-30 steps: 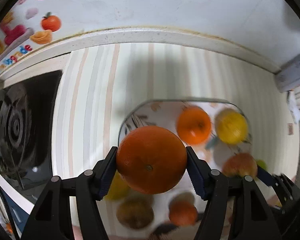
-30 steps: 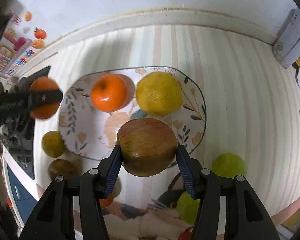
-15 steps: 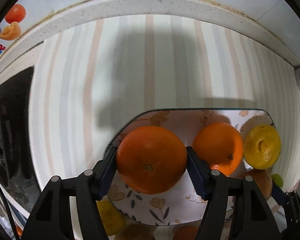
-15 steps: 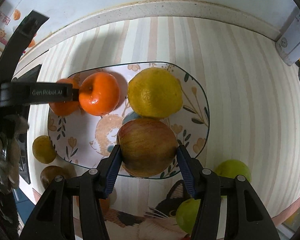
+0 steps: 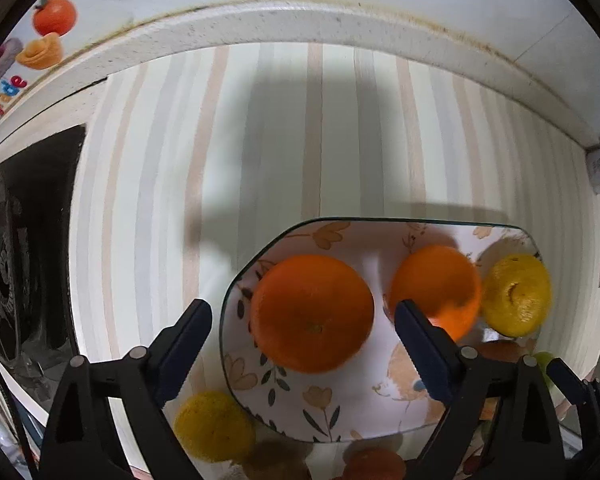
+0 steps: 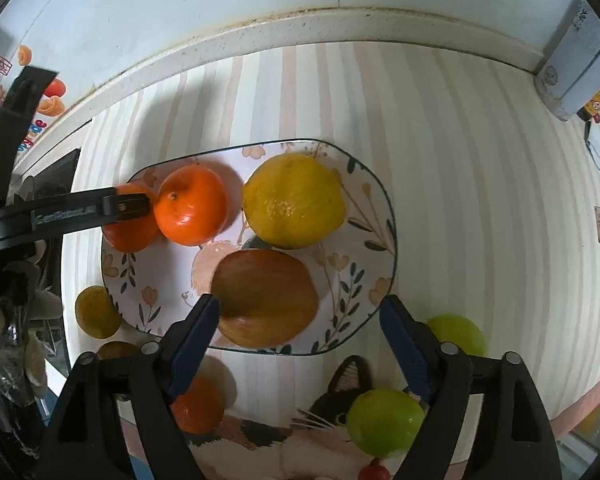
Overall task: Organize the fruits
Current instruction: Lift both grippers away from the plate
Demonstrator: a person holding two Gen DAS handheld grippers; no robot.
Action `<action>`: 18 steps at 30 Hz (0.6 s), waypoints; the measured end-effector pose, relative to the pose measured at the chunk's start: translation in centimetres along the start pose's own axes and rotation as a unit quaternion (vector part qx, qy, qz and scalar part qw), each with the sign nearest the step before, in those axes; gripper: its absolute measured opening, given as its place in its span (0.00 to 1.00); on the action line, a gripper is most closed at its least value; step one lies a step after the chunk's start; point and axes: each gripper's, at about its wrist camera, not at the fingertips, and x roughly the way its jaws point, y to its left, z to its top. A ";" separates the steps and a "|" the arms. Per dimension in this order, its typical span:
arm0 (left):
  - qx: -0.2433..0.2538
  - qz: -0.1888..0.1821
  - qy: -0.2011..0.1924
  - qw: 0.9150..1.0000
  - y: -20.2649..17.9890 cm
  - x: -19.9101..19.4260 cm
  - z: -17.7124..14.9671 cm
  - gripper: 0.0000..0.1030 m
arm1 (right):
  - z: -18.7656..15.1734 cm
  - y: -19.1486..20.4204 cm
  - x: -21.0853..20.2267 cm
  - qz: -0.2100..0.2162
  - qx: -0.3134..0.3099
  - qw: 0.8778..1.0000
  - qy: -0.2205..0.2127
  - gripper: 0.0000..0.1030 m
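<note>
Both claws gape apart: left gripper (image 5: 302,322) around the orange (image 5: 313,313), right gripper (image 6: 298,318) around the apple (image 6: 265,298), both on the floral plate (image 6: 364,256).

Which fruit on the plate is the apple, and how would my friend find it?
Find the flowered plate on the striped table. Four fruits sit on it: two oranges at the left, a big yellow lemon at the back, and the apple at the near edge, between the open right gripper fingers. It is the only brownish-red, streaky fruit; its neighbours are plain orange or yellow.
</note>
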 end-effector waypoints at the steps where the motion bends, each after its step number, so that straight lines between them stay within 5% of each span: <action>1: -0.001 0.002 -0.004 1.000 0.2 -0.4 -0.2 0.91 | -0.1 0.0 -0.2 -0.002 0.000 1.000 -0.001 0.92; 18: -0.013 0.032 -0.139 0.990 0.9 -10.2 -12.3 0.91 | -6.0 1.1 -6.5 -0.037 -0.023 0.997 -0.060 0.92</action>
